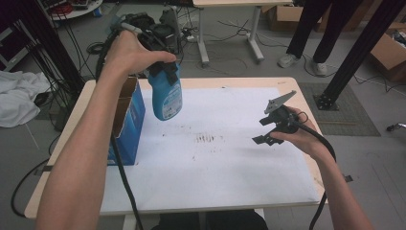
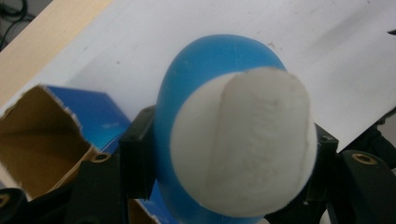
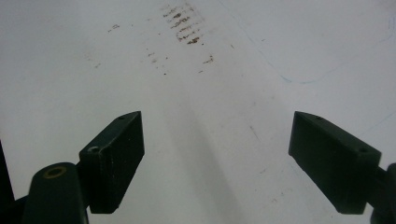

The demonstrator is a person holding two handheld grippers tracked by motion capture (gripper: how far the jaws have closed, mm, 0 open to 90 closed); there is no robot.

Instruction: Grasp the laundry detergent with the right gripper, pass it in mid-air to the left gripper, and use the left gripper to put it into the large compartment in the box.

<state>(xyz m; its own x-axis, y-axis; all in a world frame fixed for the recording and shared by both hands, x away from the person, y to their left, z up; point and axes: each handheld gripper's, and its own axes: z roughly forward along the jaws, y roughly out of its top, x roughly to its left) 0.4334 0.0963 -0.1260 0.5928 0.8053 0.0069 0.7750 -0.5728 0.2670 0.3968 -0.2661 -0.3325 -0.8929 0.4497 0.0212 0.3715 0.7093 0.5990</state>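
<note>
High view: left claw [image 1: 165,72] clamps a blue bottle [image 1: 167,98] by its top, long axis hanging vertical above the desk's [image 1: 292,86] far-left, beside the open box [image 1: 129,120]; right claw [image 1: 268,132], gaping and empty, waits well apart at right.

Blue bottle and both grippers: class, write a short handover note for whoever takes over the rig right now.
Left gripper: shut on the blue bottle, held by its upper part in the air beside the open blue box.
Right gripper: open, holding nothing, over the white sheet near the brown smudges.
Done: the bottle is gripped and off the table.
Left: probably to set the bottle down; where is not clear.
</note>
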